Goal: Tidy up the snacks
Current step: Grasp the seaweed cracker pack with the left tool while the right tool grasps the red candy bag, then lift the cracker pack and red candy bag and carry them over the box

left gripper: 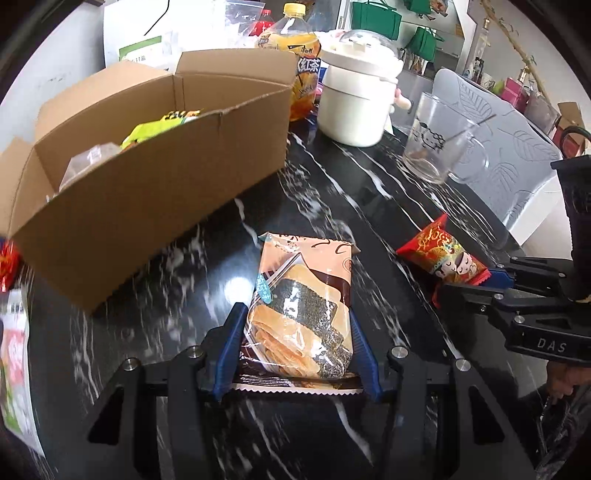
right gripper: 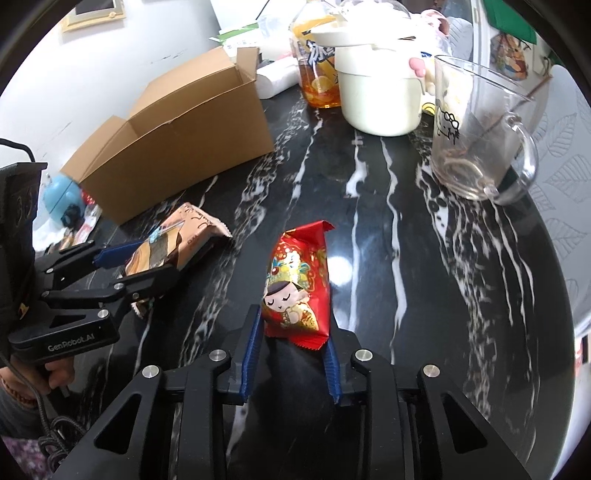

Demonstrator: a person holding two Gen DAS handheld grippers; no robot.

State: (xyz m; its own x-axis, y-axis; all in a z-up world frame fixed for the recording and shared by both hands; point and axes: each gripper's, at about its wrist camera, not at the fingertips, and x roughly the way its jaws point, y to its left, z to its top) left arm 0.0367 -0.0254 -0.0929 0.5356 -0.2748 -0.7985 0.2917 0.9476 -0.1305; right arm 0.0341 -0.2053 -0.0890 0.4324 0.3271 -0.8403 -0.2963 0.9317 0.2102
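Jaws of both grippers pinch packets lengthwise: left gripper (left gripper: 295,354) the seaweed cracker packet (left gripper: 301,314), right gripper (right gripper: 293,354) the red snack packet (right gripper: 297,288).

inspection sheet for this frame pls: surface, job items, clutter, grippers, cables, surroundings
Surface: black marble table, glossy.
Job's things: open cardboard box holding snacks; seaweed cracker pack; red snack pack.
Clutter: glass mug, white pot, tea bottle.
Grippers: left hand-held gripper shut on the seaweed cracker pack; right hand-held gripper straddles the red snack pack, grip unclear.
Cables: black cable, left edge.
Surroundings: white chair, green bags.
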